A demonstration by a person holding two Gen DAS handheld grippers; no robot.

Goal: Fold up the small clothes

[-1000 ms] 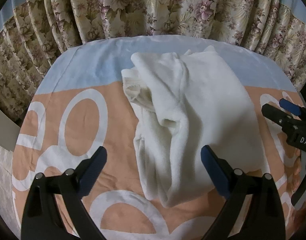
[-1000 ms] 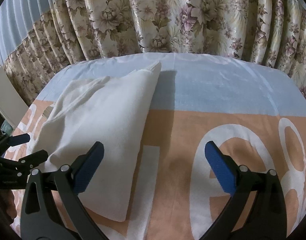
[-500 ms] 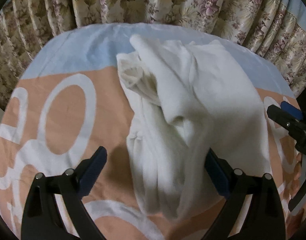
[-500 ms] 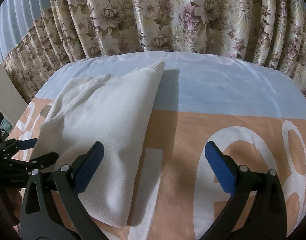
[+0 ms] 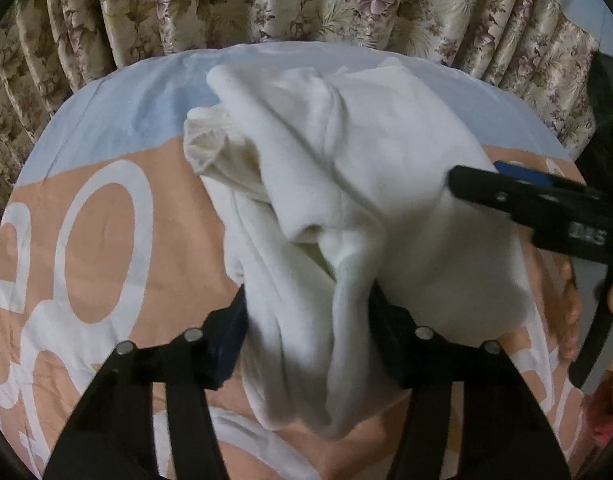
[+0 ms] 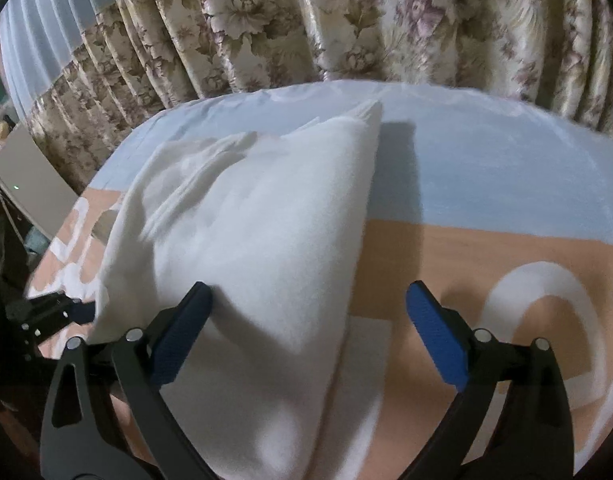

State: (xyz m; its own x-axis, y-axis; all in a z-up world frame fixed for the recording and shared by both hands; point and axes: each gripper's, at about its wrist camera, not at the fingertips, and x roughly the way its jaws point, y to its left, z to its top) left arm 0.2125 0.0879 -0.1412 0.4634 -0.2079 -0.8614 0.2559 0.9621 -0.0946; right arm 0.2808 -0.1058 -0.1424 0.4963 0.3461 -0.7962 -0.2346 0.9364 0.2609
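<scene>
Now my left gripper (image 5: 306,320) is closing around the white garment's (image 5: 346,184) near bunched edge on the bedsheet (image 5: 106,240); probably pinching already. My right gripper (image 6: 306,320), wide but closing, should grab deeper, catching all layers.

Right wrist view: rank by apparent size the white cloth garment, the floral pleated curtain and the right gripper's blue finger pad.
1. Floral pleated curtain.
2. White cloth garment; nearer the camera, so these two are unsure.
3. Blue finger pad.

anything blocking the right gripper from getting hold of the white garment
Nothing visible. The white garment edge already lies between the closing jaws of the right gripper, only bedsheet beyond it. The left gripper is closing on a bunched fold further over, clear of it.
</scene>
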